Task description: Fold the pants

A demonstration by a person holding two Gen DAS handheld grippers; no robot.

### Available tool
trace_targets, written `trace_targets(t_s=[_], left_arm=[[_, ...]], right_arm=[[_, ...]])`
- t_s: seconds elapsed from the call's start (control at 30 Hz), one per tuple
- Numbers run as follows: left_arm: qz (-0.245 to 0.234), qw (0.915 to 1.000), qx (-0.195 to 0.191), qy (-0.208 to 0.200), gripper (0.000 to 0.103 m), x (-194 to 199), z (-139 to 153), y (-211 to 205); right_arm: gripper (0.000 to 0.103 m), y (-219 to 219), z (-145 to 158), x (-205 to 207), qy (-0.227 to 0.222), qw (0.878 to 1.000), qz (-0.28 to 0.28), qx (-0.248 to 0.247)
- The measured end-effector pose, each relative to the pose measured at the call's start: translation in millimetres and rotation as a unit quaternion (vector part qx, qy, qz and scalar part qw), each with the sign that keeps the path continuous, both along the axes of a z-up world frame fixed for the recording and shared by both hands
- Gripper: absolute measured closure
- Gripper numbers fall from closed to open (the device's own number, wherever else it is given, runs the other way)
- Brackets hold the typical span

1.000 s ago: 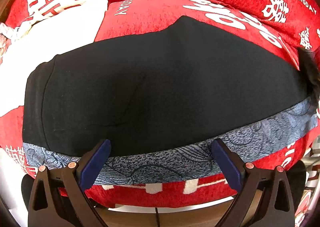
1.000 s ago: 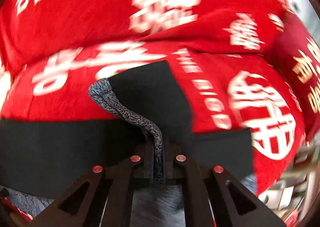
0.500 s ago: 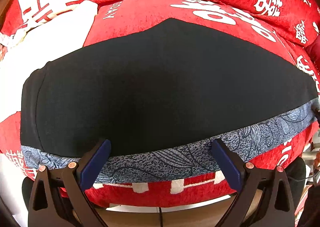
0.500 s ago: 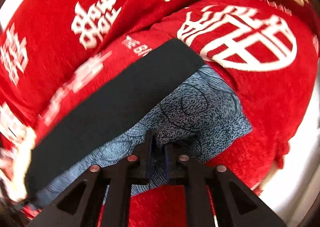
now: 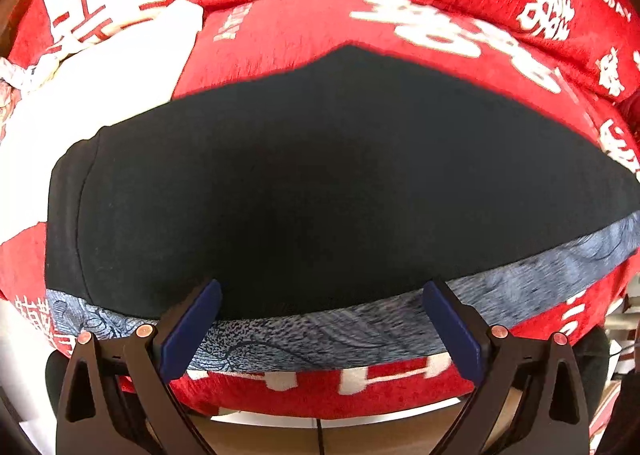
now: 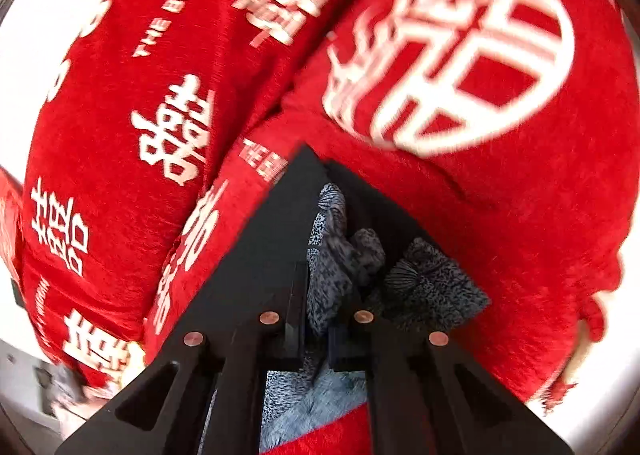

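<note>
Pants [image 5: 320,183] lying on a red sofa [image 5: 320,15].
Left gripper [image 5: 320,319] is hovering spread wide; right gripper [image 6: 320,295] is pinching the patterned fabric.

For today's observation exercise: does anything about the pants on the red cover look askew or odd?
Yes: the black pants with a grey patterned band lie flat, except one bunched corner pinched in the right gripper. The left gripper is open.
</note>
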State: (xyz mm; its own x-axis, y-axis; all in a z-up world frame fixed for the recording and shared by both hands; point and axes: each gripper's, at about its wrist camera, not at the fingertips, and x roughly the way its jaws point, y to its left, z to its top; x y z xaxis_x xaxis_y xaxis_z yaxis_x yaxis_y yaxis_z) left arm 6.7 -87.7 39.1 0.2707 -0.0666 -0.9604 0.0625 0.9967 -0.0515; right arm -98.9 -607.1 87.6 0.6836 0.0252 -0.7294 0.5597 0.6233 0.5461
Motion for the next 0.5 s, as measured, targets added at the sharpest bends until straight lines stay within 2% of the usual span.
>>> trace_targets(t_s=[0.13, 0.2, 0.27, 0.37, 0.43, 0.47, 0.5], left_arm=[[-0.029, 0.9992, -0.018, -0.021, 0.002, 0, 20, -20], [-0.041, 0.9988, -0.022, -0.016, 0.002, 4, 20, -36], [-0.048, 0.9985, -0.028, 0.003, 0.002, 9, 10, -52], [-0.045, 0.998, -0.014, 0.042, 0.002, 19, -16, -72], [-0.045, 0.998, 0.003, 0.043, 0.002, 18, -21, -78], [-0.049, 0.9981, 0.008, 0.036, 0.002, 15, -19, -80], [-0.052, 0.9981, 0.002, 0.034, 0.002, 13, -15, -80]], right_arm=[[0.096, 15, 49, -26, -0.037, 0.997, 0.011, -0.065], [0.096, 18, 51, -31, -0.03, 0.996, 0.016, -0.086], [0.096, 16, 28, -26, 0.014, 0.994, 0.022, -0.103], [0.096, 4, -15, -18, 0.077, 0.994, 0.016, -0.078], [0.094, 0, -31, -13, 0.099, 0.993, 0.018, -0.067], [0.091, -3, -32, -16, 0.101, 0.993, 0.014, -0.061], [0.077, -4, -30, -18, 0.107, 0.992, 0.004, -0.06]])
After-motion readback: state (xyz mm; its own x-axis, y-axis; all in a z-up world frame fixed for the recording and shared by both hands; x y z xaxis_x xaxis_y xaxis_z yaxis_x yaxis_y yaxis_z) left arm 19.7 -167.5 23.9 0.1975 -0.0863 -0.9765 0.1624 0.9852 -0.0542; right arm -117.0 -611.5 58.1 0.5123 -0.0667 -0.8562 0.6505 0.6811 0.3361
